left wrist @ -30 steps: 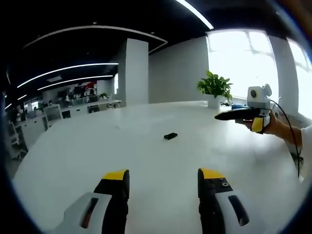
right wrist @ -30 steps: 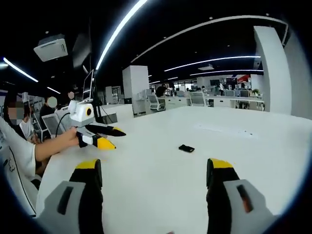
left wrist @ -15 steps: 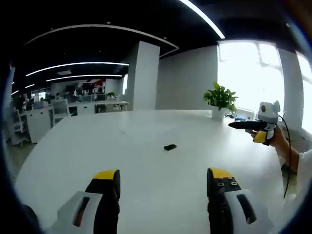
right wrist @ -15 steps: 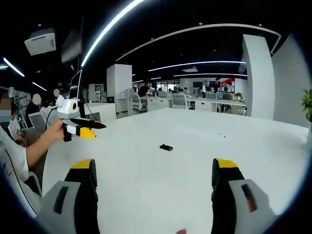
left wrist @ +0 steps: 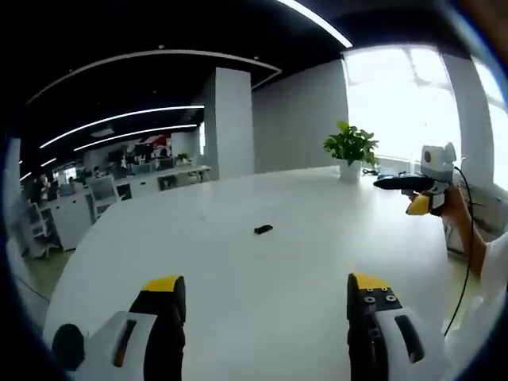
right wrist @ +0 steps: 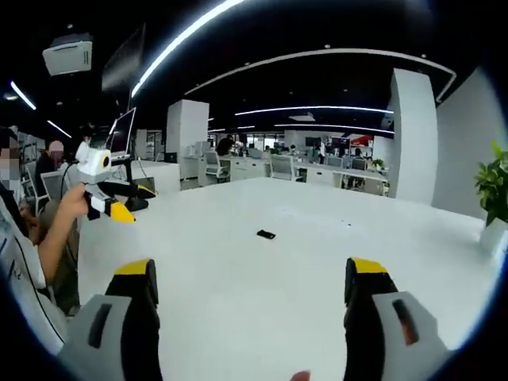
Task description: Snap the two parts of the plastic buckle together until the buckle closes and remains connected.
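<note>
Buckle (left wrist: pixel 263 229) lies small and dark mid-counter (left wrist: pixel 238 278), at 12 o'clock from both grippers, left gripper (left wrist: pixel 266 298) and right gripper (right wrist: pixel 254 282) both released and well apart from it; risk: pieces too tiny, closure misjudged.

The desk (left wrist: pixel 262 270) is smooth, white and faintly glossy. The small black buckle (left wrist: pixel 263 229) looks like matt plastic. The left claw (left wrist: pixel 266 298) has hard black plastic jaws with yellow tips and pale grey shells.

buckle (right wrist: pixel 266 234) on table (right wrist: pixel 238 278), jaws apart
</note>
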Demonstrator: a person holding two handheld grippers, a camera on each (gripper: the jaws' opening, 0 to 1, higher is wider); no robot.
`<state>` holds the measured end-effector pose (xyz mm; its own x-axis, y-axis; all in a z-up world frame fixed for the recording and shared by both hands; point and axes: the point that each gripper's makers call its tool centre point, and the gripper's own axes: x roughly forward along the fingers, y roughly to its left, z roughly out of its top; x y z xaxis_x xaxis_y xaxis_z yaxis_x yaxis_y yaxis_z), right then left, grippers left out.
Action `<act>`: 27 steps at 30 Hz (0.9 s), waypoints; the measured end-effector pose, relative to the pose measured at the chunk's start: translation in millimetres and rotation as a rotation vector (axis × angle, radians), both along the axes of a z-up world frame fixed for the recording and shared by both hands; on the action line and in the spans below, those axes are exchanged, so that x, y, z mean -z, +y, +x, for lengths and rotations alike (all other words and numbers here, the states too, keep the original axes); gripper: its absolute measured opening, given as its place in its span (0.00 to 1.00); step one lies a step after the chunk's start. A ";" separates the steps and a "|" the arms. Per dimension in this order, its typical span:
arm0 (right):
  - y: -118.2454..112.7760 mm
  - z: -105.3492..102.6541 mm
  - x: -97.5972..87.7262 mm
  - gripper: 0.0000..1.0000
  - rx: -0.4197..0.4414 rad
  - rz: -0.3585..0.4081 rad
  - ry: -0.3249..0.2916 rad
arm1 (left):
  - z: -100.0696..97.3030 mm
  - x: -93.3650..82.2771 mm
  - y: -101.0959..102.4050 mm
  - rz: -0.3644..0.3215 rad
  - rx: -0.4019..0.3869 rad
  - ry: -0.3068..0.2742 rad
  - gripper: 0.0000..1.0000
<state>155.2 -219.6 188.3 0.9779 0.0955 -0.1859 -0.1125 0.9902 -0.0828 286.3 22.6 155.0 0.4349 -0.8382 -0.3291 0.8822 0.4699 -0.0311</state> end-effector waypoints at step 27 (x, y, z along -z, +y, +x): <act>-17.8 -69.6 2.5 0.99 0.228 0.026 -0.021 | -27.4 -16.5 45.4 -0.085 -0.140 -0.032 0.90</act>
<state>85.5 -237.4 185.9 0.9784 -0.1242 -0.1654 0.1162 0.9916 -0.0571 258.9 68.0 171.4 0.5589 -0.7926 -0.2437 0.8091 0.5856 -0.0492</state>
